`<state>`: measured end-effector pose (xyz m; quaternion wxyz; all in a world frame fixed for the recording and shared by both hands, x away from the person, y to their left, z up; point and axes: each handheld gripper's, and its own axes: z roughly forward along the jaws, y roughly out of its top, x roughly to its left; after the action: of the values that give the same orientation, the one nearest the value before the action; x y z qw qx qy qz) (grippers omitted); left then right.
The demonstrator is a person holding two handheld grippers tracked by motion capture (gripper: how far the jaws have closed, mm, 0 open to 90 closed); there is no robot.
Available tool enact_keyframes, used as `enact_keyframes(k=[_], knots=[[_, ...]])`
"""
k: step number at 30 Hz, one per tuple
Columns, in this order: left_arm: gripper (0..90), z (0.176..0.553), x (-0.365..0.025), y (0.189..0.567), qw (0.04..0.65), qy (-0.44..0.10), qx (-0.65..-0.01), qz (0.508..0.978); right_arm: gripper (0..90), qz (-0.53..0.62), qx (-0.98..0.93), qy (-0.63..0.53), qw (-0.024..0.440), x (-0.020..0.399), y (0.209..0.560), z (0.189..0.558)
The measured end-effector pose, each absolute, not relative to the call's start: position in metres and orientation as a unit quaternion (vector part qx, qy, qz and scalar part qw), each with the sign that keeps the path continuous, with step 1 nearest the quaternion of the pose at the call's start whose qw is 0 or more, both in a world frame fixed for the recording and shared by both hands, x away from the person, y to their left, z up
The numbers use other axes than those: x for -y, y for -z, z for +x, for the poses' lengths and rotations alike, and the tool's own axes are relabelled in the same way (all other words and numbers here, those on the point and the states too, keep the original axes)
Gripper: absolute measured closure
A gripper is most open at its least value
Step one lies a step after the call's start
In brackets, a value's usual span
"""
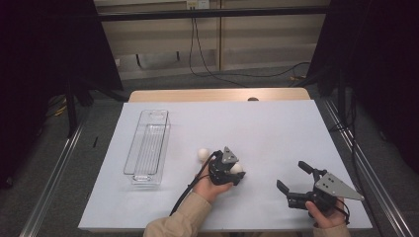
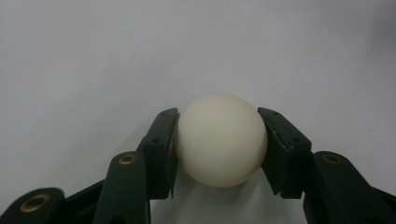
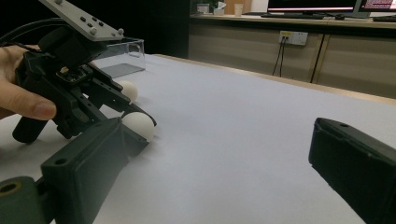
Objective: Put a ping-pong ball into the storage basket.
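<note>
My left gripper (image 1: 236, 171) rests on the white table sheet, shut on a cream-white ball (image 1: 237, 168). In the left gripper view both black pads (image 2: 163, 140) press the sides of that ball (image 2: 219, 140). A second white ball (image 1: 203, 154) lies loose just to its left, toward the clear bin. My right gripper (image 1: 291, 176) sits near the front right of the sheet, open, with nothing between its jaws. The right gripper view looks across at the left gripper (image 3: 79, 93), the held ball (image 3: 138, 125) and the loose ball (image 3: 128, 89) behind it.
A long clear plastic bin (image 1: 148, 148) stands empty on the left part of the white sheet (image 1: 276, 128). Dark curtains flank the table, and cables trail on the floor beyond its far wooden edge (image 1: 217, 94).
</note>
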<state>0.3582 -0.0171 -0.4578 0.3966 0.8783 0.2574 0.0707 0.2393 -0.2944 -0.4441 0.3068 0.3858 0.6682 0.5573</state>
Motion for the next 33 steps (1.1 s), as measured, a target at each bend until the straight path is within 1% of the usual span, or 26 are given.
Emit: enact_keyframes(k=[7,27,33], knots=[[50.9,0.36,0.014,0.454,0.401,-0.058,-0.263,0.875,3.4,0.388,-0.667,-0.557,0.307,0.295,0.444,0.239],[50.9,0.362,0.007,0.442,0.414,-0.045,-0.274,0.867,3.4,0.386,-0.668,-0.556,0.308,0.296,0.445,0.24],[50.9,0.362,0.007,0.439,0.409,-0.039,-0.271,0.87,3.3,0.388,-0.666,-0.557,0.309,0.298,0.444,0.238]])
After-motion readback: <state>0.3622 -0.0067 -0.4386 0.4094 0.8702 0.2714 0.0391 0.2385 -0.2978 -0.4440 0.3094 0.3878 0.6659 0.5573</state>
